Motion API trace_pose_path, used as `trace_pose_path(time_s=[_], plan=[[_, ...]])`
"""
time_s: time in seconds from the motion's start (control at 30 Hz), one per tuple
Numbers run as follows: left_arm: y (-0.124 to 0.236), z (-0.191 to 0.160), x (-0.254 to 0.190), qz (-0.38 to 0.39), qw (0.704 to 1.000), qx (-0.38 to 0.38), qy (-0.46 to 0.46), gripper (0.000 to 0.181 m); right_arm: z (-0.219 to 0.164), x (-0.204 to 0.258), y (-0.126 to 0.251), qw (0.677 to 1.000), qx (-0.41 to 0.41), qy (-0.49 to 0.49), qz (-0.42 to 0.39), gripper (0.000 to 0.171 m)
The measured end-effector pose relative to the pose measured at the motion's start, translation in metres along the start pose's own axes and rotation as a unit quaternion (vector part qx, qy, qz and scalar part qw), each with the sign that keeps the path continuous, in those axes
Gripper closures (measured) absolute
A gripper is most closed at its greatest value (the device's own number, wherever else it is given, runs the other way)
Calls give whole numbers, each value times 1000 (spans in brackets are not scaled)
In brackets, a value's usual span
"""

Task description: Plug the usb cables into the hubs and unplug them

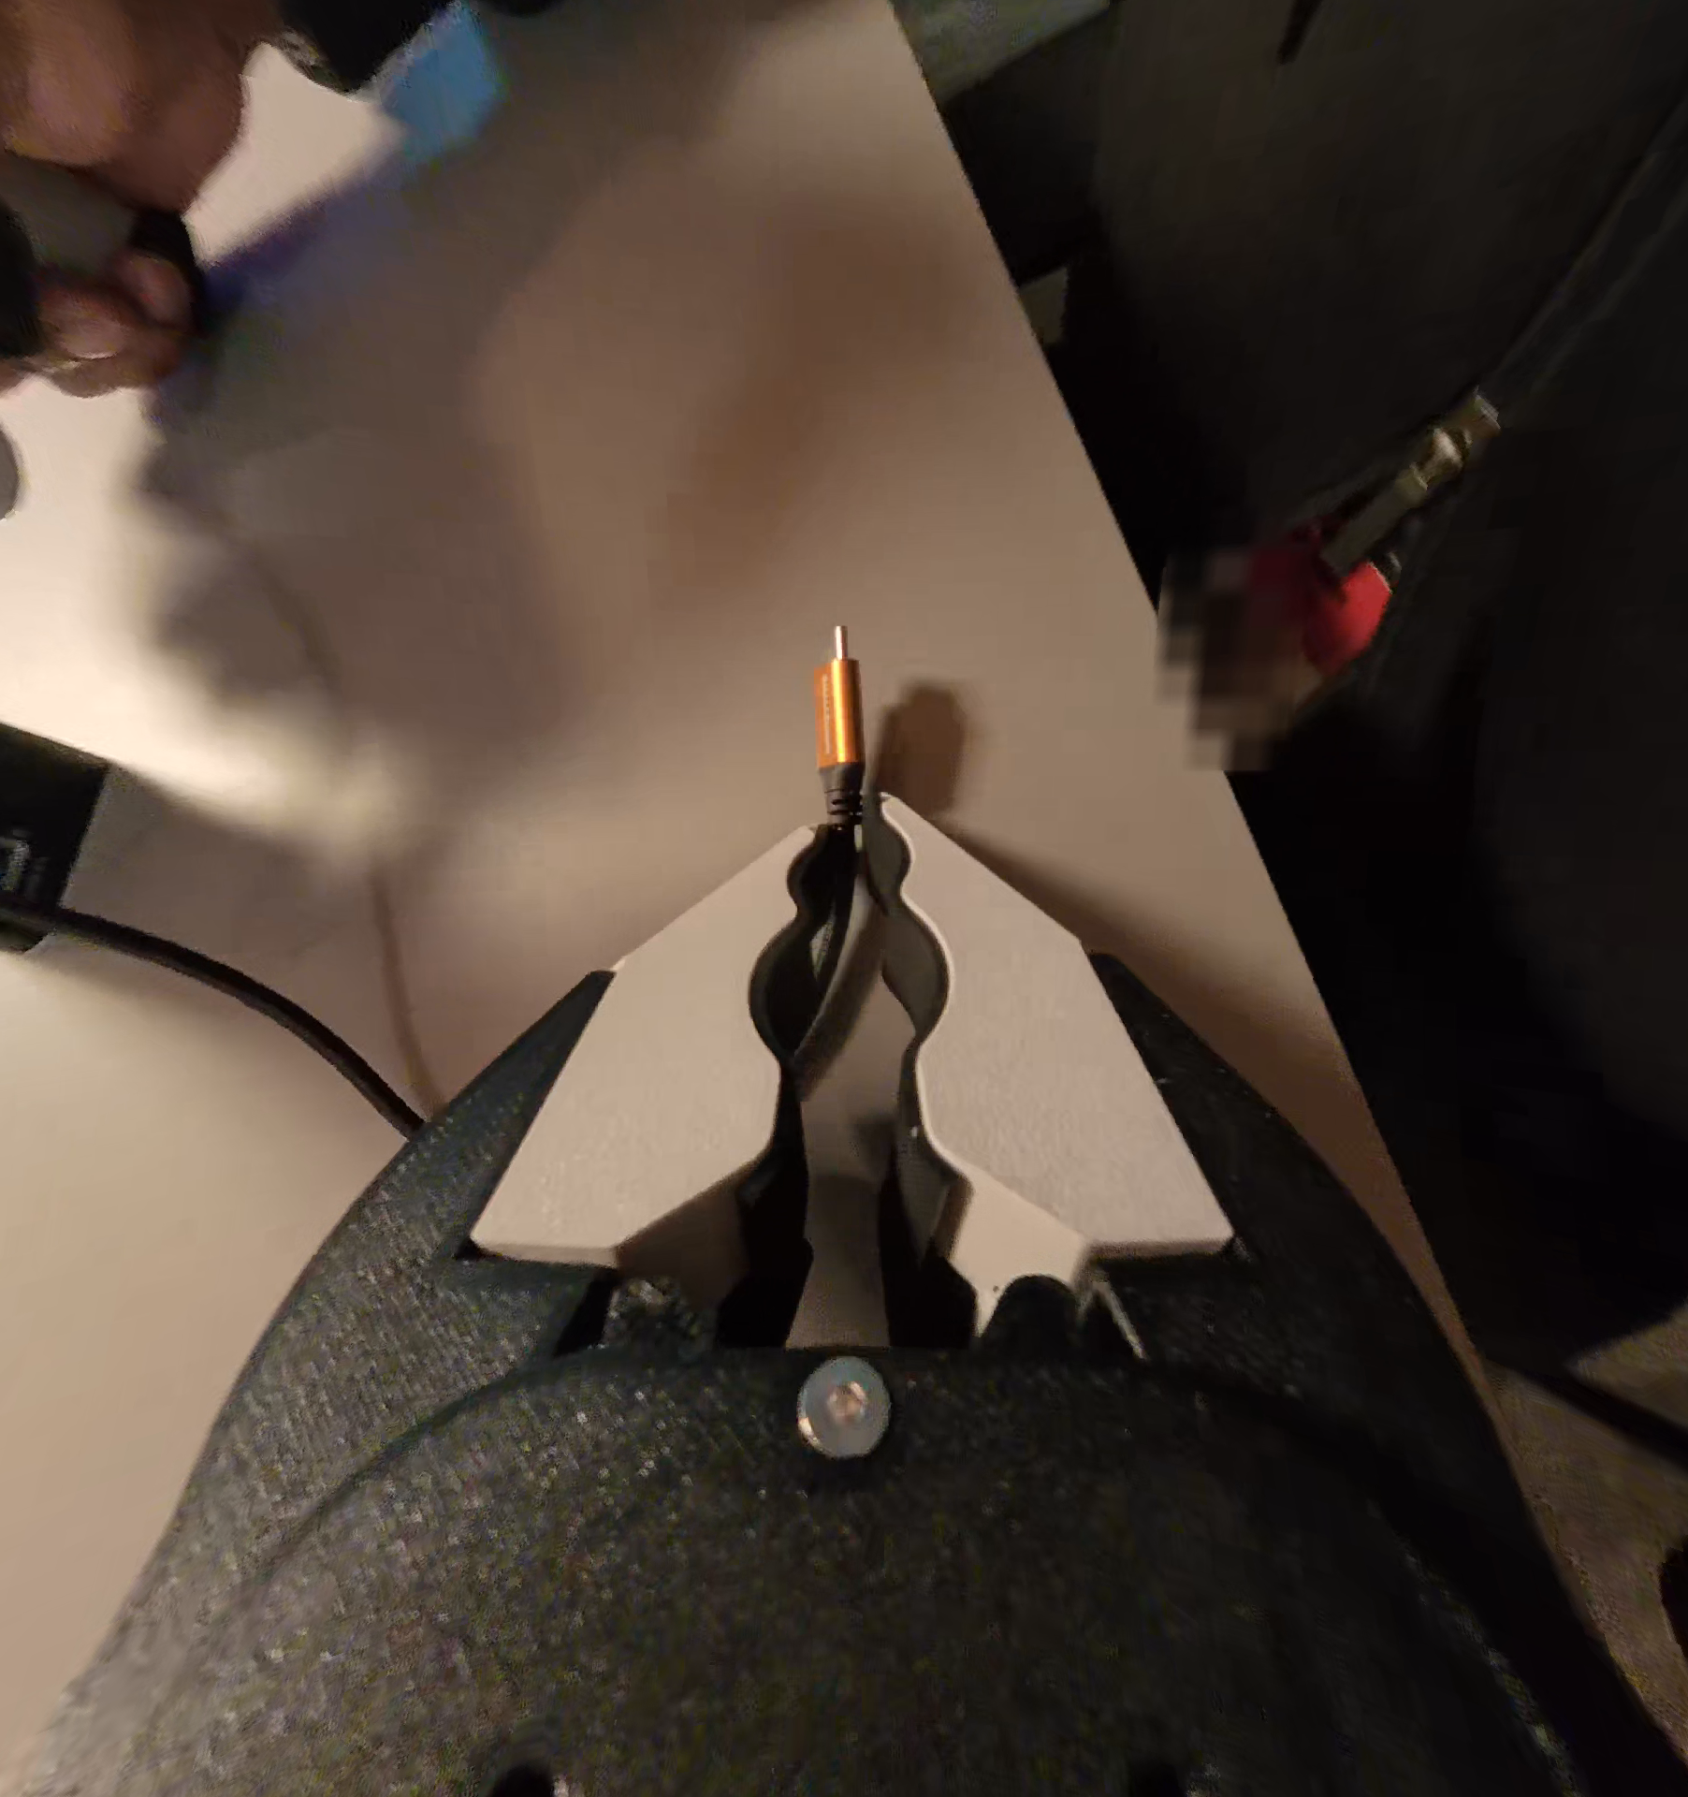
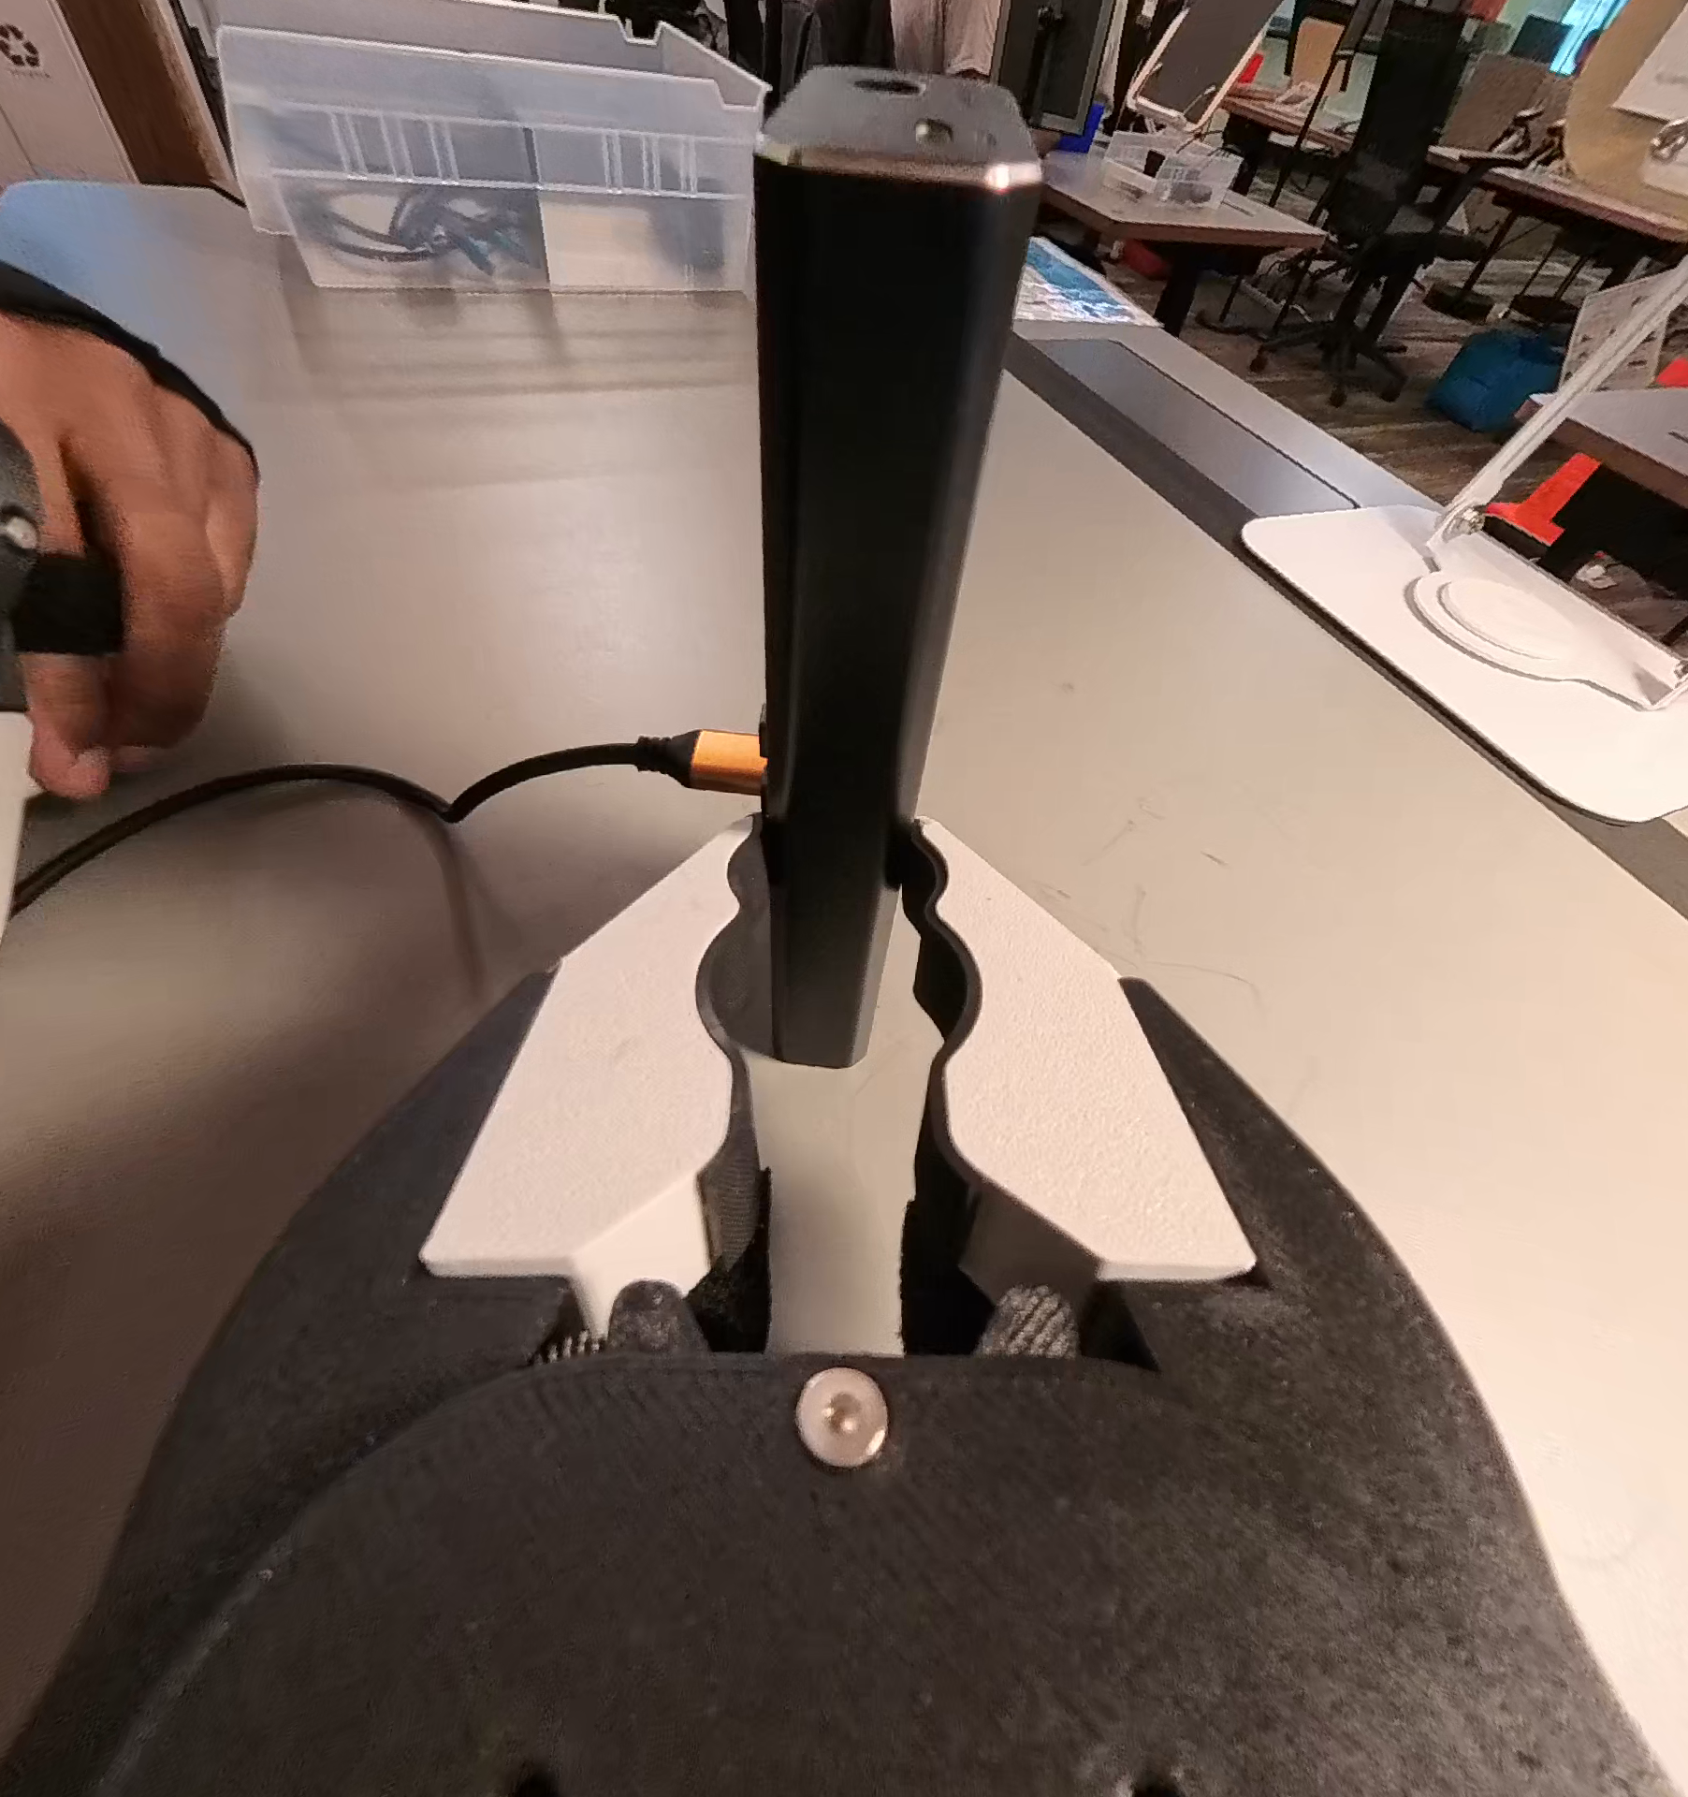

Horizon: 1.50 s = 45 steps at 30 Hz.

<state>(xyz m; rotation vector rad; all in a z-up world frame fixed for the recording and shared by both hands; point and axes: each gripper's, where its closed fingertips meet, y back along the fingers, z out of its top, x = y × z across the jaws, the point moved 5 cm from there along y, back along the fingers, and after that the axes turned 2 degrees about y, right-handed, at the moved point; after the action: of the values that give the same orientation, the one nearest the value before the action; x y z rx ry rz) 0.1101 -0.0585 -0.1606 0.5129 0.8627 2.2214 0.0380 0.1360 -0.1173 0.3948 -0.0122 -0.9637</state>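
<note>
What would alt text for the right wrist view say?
A handheld gripper clamps an upright black rectangular hub; an orange-tipped black cable is plugged into its left side. A person's hand sits left on the pale table.

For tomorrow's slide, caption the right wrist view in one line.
Right tongs grip a black hub, one orange-tipped cable plugged into its side.
</note>
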Motion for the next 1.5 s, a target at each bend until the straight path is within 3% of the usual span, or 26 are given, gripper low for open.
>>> trace_pose_path(time_s=[0.1,0.17,0.33,0.43,0.53,0.83,1.27,1.5], plan=[[9,18,19,36,991,-103,78,173,0,1,0,1000,-1,4,-1,144],[26,30,43,77,967,-187,155,173,0,0,0,1000,-1,3,-2,144],[68,28,110,120,836,-358,398,175,0,1,0,1000,-1,7,-3,144],[66,22,129,75,773,-401,485,177,0,1,0,1000,-2,11,-6,144],[59,25,131,18,729,-437,527,179,1,2,0,1000,-3,15,-8,144],[52,13,130,50,715,-451,532,179,1,3,0,1000,-3,19,-10,144],[63,41,135,75,714,-524,459,179,1,-1,2,1000,-3,-17,-24,145],[64,43,137,62,695,-544,466,178,8,1,6,998,-36,-49,-8,145]])
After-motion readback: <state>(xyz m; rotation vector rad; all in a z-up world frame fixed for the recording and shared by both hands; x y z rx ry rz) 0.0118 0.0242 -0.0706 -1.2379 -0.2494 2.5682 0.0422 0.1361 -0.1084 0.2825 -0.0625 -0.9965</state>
